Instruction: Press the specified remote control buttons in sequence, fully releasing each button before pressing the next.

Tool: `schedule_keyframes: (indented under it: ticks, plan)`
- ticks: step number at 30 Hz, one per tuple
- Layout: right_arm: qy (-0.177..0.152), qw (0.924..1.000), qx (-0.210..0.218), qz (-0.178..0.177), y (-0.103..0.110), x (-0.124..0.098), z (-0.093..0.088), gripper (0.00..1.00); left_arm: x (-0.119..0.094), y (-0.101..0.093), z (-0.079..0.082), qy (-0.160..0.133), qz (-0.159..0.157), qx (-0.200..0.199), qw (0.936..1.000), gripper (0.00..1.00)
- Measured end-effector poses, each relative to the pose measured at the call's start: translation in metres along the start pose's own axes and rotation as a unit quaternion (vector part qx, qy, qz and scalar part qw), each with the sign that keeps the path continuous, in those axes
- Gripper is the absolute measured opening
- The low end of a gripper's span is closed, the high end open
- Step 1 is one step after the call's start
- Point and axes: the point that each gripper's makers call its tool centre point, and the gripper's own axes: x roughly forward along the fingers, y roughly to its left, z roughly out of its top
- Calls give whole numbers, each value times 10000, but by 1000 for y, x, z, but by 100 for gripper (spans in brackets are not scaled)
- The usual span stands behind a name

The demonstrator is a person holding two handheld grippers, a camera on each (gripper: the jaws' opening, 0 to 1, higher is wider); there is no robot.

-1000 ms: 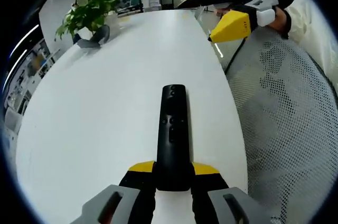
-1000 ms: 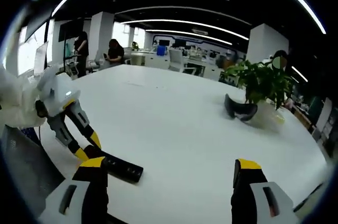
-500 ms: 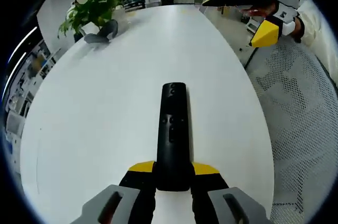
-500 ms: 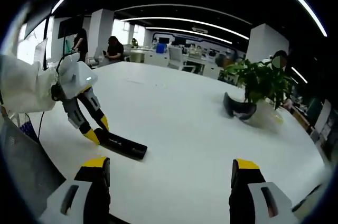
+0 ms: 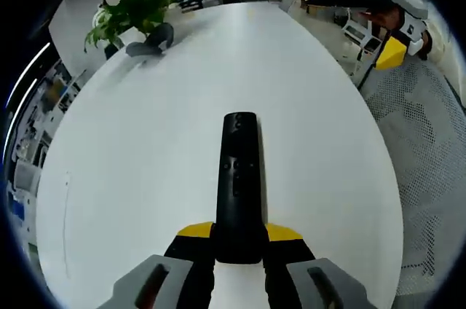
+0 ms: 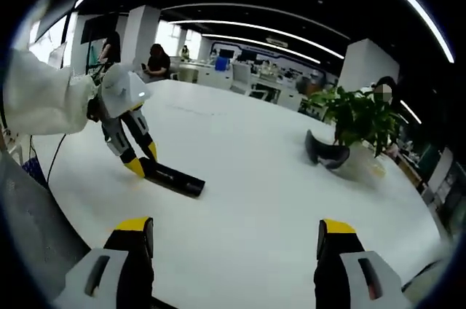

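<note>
In the left gripper view the left gripper point(image 5: 239, 240) pinches the near end of a black remote control point(image 5: 239, 178) between its two yellow-tipped jaws, which press against either side of the slim body. The remote runs straight away from the claw, its far end pointing toward the middle of the white table point(image 5: 145, 149), and a few small buttons show on its upper face. Whether its underside touches the tabletop cannot be told from this view. In the right gripper view the same remote control point(image 6: 173, 178) is seen from the side, held by the left gripper point(image 6: 138, 165) at its left end and sloping down to the right, its free end at or just above the table point(image 6: 240, 200); a person's white sleeve point(image 6: 40, 101) runs off to the left behind that gripper. The right gripper point(image 6: 233, 240) has its jaws spread wide with nothing between them, and it sits well apart from the remote, nearer to the viewer. In the left gripper view the right gripper point(image 5: 368, 14) appears at the far right, beyond the table's edge. A potted green plant point(image 6: 360, 123) stands at the far side of the table, with a dark curved object point(image 6: 324, 152) lying just beside it.
</note>
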Motion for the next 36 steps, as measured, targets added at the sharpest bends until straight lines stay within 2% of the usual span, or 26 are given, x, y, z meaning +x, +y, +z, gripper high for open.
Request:
schedule_keyframes:
  ticks: [7,21,36]
  plan:
    - [57,9999,-92,53,4,1,-2,93,-2,24,1,-16,31,-132,9999,24]
    - [186,9997,-148,76,5,2,-7,93,2,74,5,183,241,89,9995,24]
    - [364,9990,-219,130,7,5,-13,92,7,110,-2,375,369,105,9986,24]
